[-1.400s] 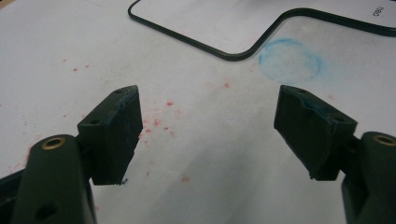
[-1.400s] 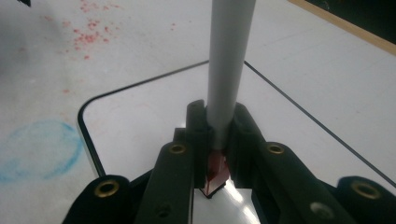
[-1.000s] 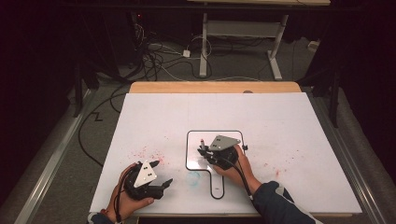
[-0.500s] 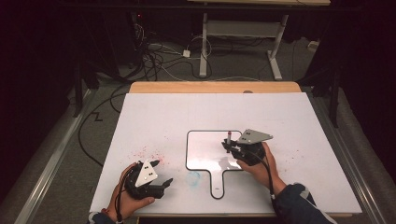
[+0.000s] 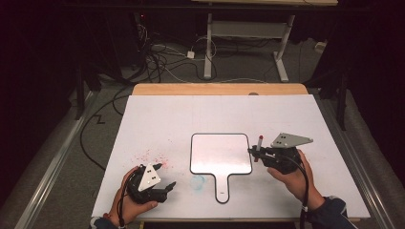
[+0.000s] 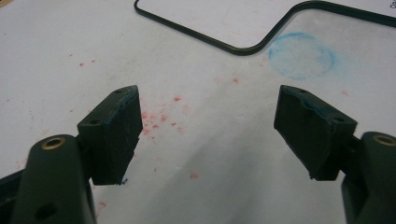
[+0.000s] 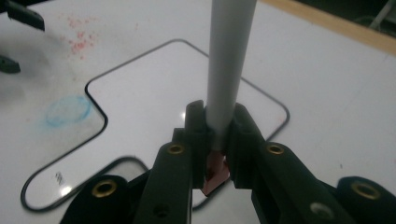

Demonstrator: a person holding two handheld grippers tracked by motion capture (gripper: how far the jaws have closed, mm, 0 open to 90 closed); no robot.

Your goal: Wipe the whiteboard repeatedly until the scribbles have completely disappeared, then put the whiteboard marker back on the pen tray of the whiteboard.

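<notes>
High view puts the right gripper [image 5: 256, 153] just beside the right edge of a small handled whiteboard [image 5: 220, 155] that lies flat on the white table [image 5: 157, 119], its handle pointing toward the person. The jaws of that gripper are closed on a marker [image 5: 258, 143], which stands upright between them with a red end on top. From the right gripper view, the marker's pale barrel [image 7: 229, 60] rises out of the clamp, and a red part shows down between the pads, so the grip sits near one end; which end is the cap and which the tip I cannot tell.

The left gripper [image 5: 162, 190] rests near the front-left corner of the table, held in the person's left hand [image 5: 125, 206]. In the left gripper view its jaws stand wide apart with nothing between them, above red specks [image 6: 156, 116] and near a smudged blue ring [image 6: 302, 55] on the table top.

The marker is likely light, stiff and smooth-sided, so it could pivot or slip in a two-pad hold; taking it across the barrel, square to the pads and close to the working end, should keep it steady. The whiteboard looks thin, rigid and slick, and may slide on the table if pressed sideways.
</notes>
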